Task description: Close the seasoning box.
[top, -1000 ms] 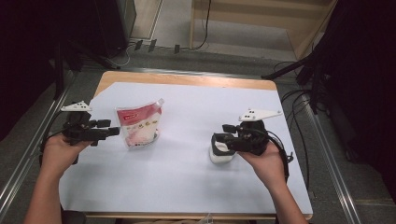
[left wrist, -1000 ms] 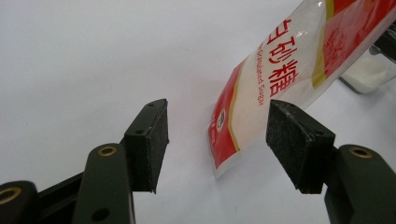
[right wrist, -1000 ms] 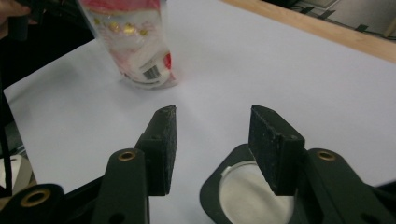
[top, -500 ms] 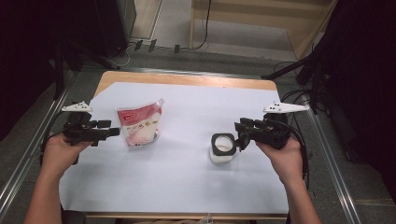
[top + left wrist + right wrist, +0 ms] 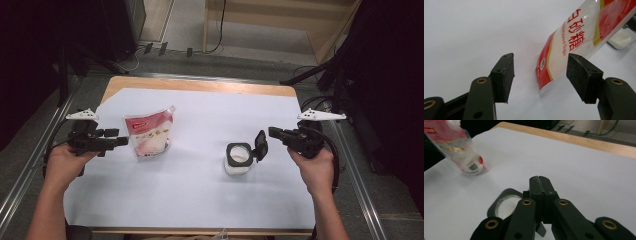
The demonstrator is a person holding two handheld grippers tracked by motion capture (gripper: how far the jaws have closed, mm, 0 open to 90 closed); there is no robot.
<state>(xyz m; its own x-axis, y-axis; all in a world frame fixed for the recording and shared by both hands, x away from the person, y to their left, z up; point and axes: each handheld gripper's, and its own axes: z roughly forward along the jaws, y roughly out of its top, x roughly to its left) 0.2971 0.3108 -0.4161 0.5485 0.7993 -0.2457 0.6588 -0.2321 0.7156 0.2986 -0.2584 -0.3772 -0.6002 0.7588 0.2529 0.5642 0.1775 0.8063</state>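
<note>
a white sheet (image 5: 200, 195) covers the wooden table (image 5: 200, 84); cables (image 5: 165, 49) lie on the floor beyond it.

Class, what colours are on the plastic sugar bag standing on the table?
Red, white and clear on the plastic sugar bag, with yellow trim; best in the left gripper view.

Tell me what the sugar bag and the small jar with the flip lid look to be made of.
Sugar bag: glossy plastic film, likely; its clear panels show white grains, it creases, and it carries printed red areas.
Jar: white body, probably plastic or frosted glass, too small to tell. Its collar and hinged lid look like matte black plastic, with the lid standing open.
</note>
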